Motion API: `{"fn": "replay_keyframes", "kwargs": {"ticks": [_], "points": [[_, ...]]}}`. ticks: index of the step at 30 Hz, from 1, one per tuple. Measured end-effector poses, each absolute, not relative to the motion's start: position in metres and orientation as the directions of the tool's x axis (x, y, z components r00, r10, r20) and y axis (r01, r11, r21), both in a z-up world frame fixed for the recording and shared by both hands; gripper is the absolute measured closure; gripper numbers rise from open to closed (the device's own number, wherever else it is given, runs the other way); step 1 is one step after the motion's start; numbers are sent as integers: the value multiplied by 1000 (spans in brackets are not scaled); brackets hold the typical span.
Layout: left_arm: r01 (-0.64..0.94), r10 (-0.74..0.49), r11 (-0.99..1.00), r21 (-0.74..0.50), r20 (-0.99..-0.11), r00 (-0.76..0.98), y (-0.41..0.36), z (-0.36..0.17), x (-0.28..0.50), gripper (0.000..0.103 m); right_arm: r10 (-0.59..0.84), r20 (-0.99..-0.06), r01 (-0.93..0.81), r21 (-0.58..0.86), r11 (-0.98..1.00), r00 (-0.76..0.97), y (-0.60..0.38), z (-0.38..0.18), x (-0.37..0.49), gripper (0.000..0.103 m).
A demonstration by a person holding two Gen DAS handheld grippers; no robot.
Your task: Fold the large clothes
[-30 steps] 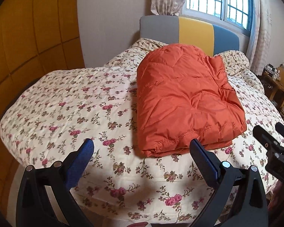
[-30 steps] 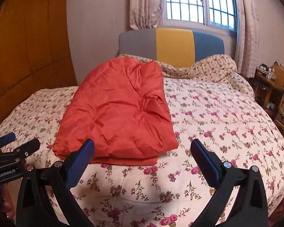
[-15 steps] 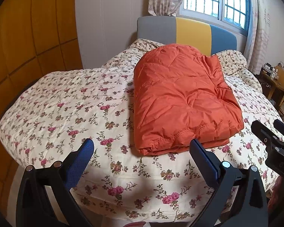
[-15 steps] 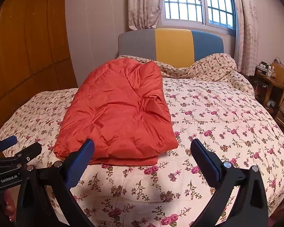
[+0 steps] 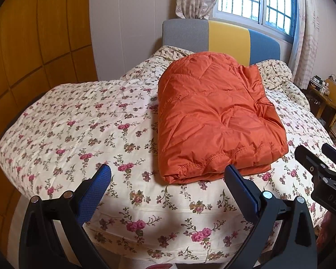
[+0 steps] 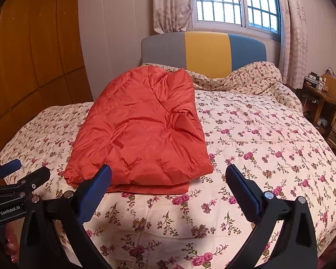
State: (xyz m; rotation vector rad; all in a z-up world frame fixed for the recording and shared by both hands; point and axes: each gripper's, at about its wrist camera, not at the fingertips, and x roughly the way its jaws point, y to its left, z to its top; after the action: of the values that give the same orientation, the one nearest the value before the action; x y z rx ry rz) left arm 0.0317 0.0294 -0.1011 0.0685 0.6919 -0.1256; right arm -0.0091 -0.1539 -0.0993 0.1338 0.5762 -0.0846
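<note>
The orange quilted jacket (image 5: pixel 215 116) lies folded on the floral bedspread (image 5: pixel 78 130), with the left gripper (image 5: pixel 168 179) and right gripper (image 6: pixel 168 179) both spread wide, empty, at the near edge.

Both cameras look from past the foot of the bed (image 5: pixel 56 121) toward the headboard (image 6: pixel 203 49), left view set further left; both share the orange jacket (image 5: pixel 212 116), headboard and window (image 6: pixel 235 2).

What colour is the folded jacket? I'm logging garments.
Orange-red, quilted; the jacket shows best in the left wrist view.
</note>
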Motion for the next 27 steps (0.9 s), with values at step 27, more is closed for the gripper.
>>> {"fn": "replay_keyframes", "kwargs": {"ticks": [27], "points": [[143,-107,990,3,-647,755,27,-106,32,3,-34,-565,112,104,988,824,-152,-105,-6,2]]}}
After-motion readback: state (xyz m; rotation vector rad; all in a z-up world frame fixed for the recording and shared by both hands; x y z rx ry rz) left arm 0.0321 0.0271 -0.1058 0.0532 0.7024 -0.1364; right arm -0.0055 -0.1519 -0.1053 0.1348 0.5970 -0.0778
